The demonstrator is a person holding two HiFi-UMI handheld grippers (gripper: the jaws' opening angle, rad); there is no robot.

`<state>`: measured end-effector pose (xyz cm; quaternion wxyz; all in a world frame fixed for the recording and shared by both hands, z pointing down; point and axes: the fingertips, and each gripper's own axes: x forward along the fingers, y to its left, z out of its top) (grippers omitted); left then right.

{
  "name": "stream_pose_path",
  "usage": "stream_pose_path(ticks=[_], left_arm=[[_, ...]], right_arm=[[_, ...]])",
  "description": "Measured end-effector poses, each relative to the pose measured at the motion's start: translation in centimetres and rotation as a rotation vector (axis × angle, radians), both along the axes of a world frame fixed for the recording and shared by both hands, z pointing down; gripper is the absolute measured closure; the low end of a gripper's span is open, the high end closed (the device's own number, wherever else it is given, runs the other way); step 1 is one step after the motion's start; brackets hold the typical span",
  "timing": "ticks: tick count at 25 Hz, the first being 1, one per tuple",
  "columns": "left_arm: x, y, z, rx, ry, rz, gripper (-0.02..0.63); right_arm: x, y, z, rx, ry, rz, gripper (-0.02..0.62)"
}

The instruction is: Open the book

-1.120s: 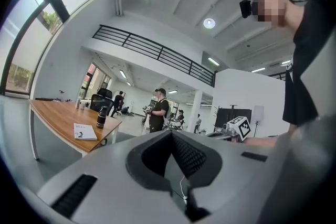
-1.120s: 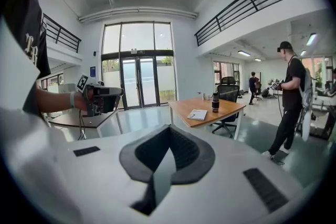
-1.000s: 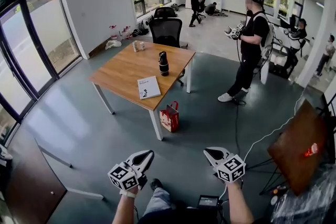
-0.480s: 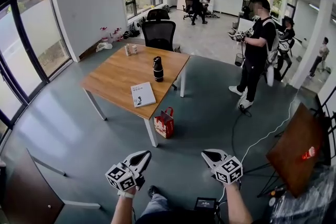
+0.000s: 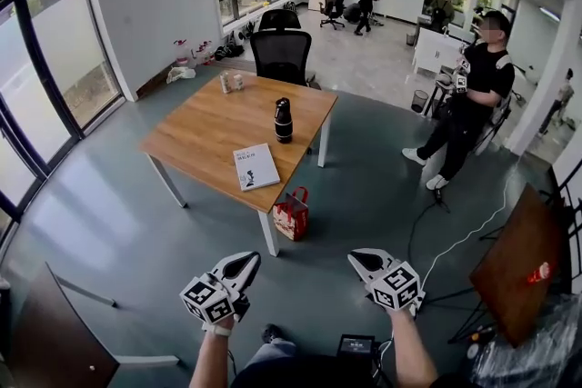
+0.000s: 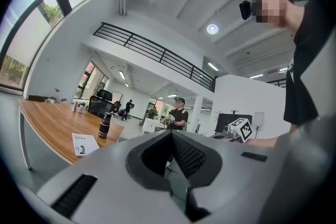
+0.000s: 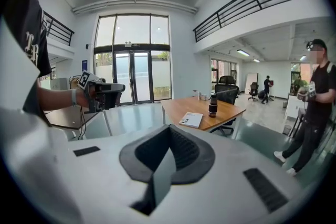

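The book [image 5: 255, 166] is lying shut, white cover up, on the wooden worktop [image 5: 205, 136], right by the worktop's near edge and close to its near corner. It's a bit skewed to that edge. Nothing's touching it.

Further in on the worktop, just behind the book, there's a black bottle [image 5: 284, 120] standing upright. A couple of small containers [image 5: 229, 82] sit at the worktop's far end, too small to make out. On the floor right at the worktop's near corner leg is a red gift bag [image 5: 292, 213], and a black office chair [image 5: 280, 55] is parked at the far side. A person in black [image 5: 468, 104] stands well off to the worktop's right, holding some gear.

Both grippers are way short of the worktop, held low over the grey floor. The left gripper [image 5: 251, 258] has its fingers pressed together with nothing in them, same deal with the right gripper [image 5: 356, 256]. From the right gripper view you can see the book and bottle sitting off in the distance past the fingers.
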<state>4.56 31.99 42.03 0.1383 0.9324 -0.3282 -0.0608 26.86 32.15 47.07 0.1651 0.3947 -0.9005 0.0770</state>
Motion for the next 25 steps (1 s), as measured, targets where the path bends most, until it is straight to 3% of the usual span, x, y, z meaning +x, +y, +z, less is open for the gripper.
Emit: stream_pose_path(ticks=[5, 11, 17, 25], left_arm=[[-3.3, -1.5, 0.1, 0.007, 0.005, -0.020, 0.600], [-7.1, -4.2, -2.2, 0.060, 0.014, -0.040, 0.600], [-10.7, -5.3, -0.1, 0.004, 0.017, -0.061, 0.600], [-13.3, -6.0, 1.0, -0.016, 0.014, -0.067, 0.600]], right_arm=[[-1.8, -2.1, -0.6, 0.013, 0.034, -0.010, 0.609], [-3.5, -6.5, -3.9, 0.097, 0.061, 0.005, 0.608], [-6.1, -7.7, -1.1, 0.017, 0.095, -0.008, 0.609], [-8.5, -7.9, 0.8, -0.016, 0.120, -0.021, 0.609]])
